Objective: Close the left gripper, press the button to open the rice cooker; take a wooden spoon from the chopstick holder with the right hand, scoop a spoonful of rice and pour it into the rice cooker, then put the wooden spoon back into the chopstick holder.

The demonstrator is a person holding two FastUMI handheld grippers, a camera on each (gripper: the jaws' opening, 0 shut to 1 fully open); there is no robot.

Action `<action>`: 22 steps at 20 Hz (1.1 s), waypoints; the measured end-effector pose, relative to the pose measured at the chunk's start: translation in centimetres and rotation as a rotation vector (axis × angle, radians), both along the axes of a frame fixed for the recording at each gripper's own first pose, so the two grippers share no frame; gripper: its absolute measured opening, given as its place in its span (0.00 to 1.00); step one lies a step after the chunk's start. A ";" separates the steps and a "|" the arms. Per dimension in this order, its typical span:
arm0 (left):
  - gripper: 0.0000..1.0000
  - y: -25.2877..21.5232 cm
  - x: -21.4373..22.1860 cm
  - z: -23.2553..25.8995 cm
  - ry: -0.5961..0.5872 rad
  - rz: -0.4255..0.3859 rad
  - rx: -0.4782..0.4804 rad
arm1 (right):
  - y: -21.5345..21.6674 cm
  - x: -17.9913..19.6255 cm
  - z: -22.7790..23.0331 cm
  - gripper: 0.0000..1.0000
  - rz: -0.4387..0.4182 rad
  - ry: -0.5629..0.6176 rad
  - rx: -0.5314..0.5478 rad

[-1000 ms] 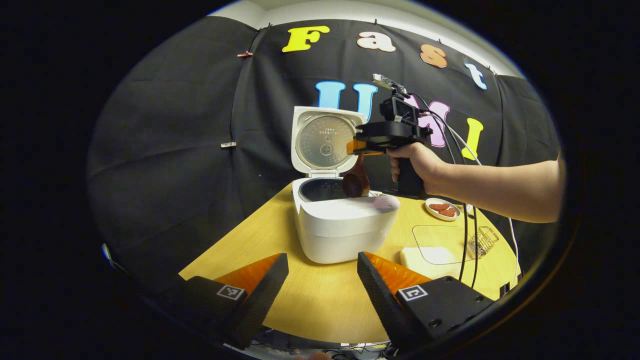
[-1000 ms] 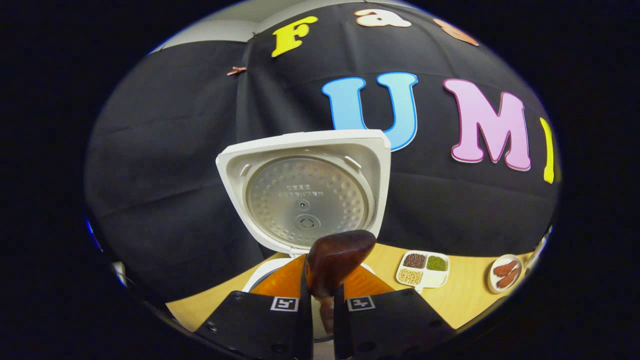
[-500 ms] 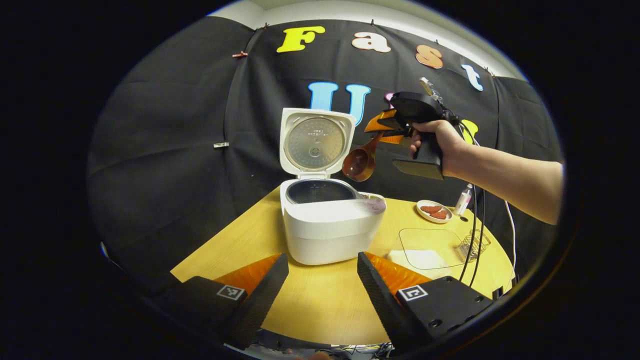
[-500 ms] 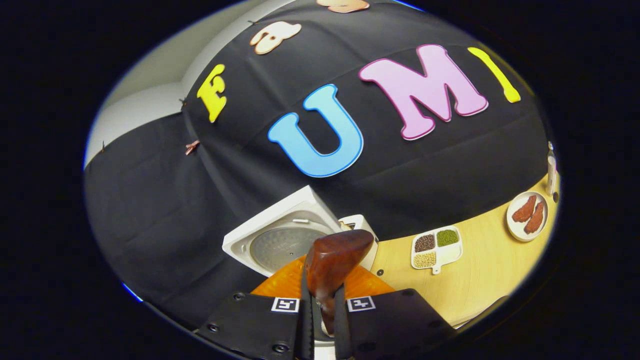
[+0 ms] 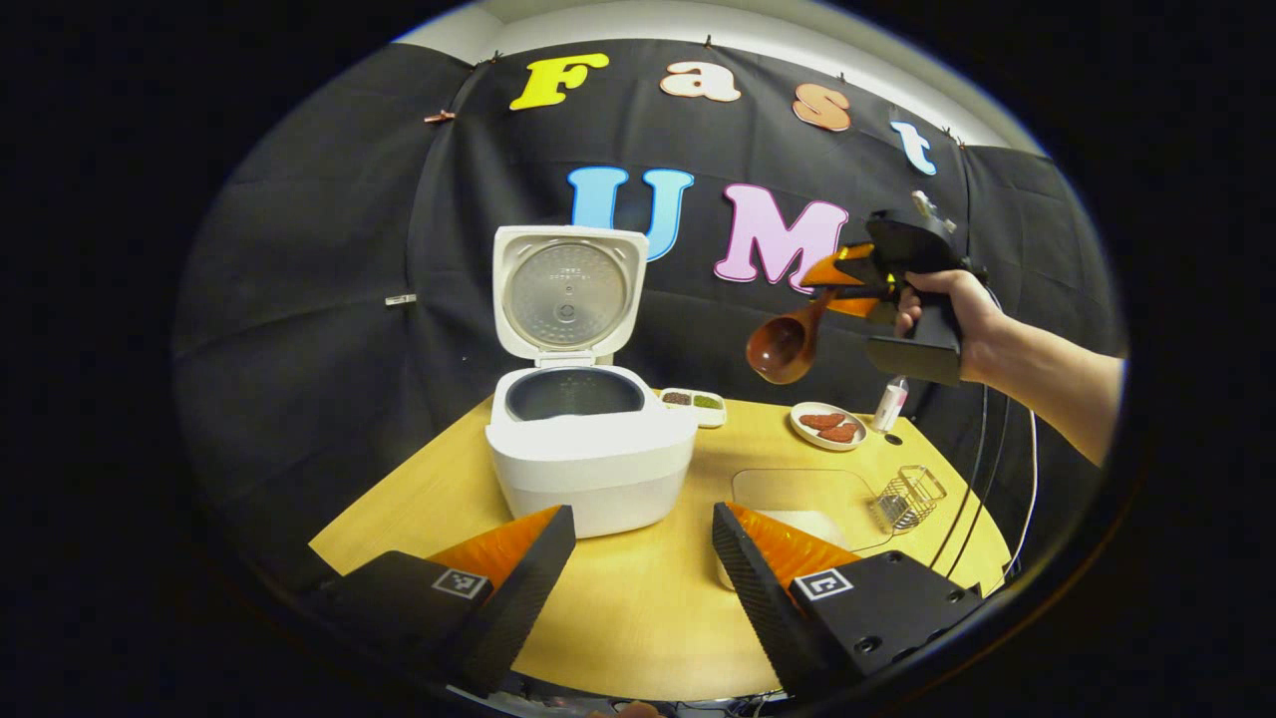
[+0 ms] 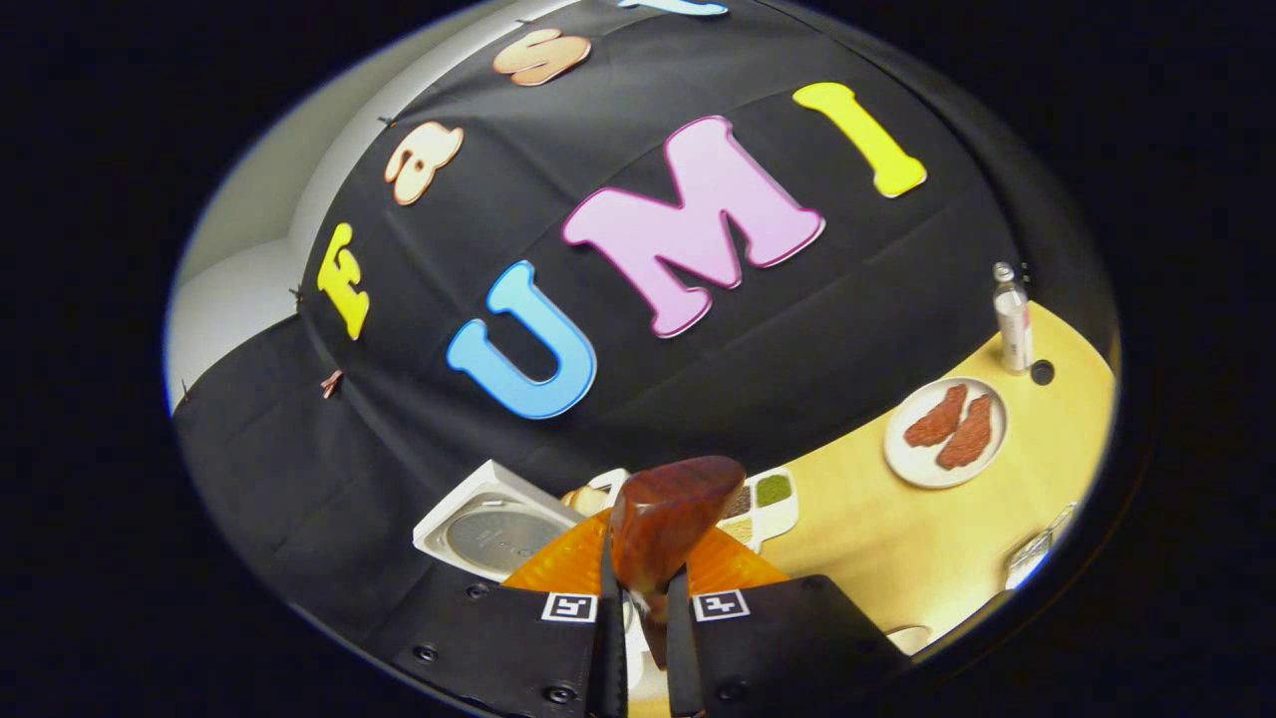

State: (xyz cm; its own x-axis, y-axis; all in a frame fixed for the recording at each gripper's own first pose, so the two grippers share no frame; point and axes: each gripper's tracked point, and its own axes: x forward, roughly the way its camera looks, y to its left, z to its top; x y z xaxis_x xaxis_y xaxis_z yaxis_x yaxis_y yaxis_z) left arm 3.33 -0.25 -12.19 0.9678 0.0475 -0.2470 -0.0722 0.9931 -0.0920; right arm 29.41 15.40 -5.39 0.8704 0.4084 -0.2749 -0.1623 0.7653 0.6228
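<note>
On the pale wood-grain tabletop (image 5: 638,608) I saw one smooth white cooker (image 5: 588,454), lid upright, its dark round pot exposed. One glossy brown wooden spoon (image 5: 788,344), bowl drooping left, hung pinched in my right claw (image 5: 847,284), raised high right of the cooker, hand (image 5: 947,309) on its grip. One wire holder (image 5: 907,496) stood near the right edge. My left claw (image 5: 638,558) hovered spread, empty.

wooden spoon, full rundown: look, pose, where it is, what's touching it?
The wooden spoon is dark reddish-brown and glossy, with a deep round bowl on a slim handle. The right gripper is shut on the handle and holds it in the air, right of the open rice cooker, bowl hanging lower than the handle. Nothing else touches it.
</note>
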 end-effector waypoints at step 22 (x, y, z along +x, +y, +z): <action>0.96 -10.3 0.4 1.9 0.058 0.122 -0.118 | -31.2 -4.3 -14.9 0.20 -0.323 0.276 0.001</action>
State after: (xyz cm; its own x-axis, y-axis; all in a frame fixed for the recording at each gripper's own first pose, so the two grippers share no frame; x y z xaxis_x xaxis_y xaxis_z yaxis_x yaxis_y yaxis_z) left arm 3.75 -10.53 -10.32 0.9408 0.1308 -0.3128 -0.1998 0.9593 -0.1997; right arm 25.13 -15.82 -20.28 0.8473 0.1267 -0.5157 0.2590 0.7491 0.6097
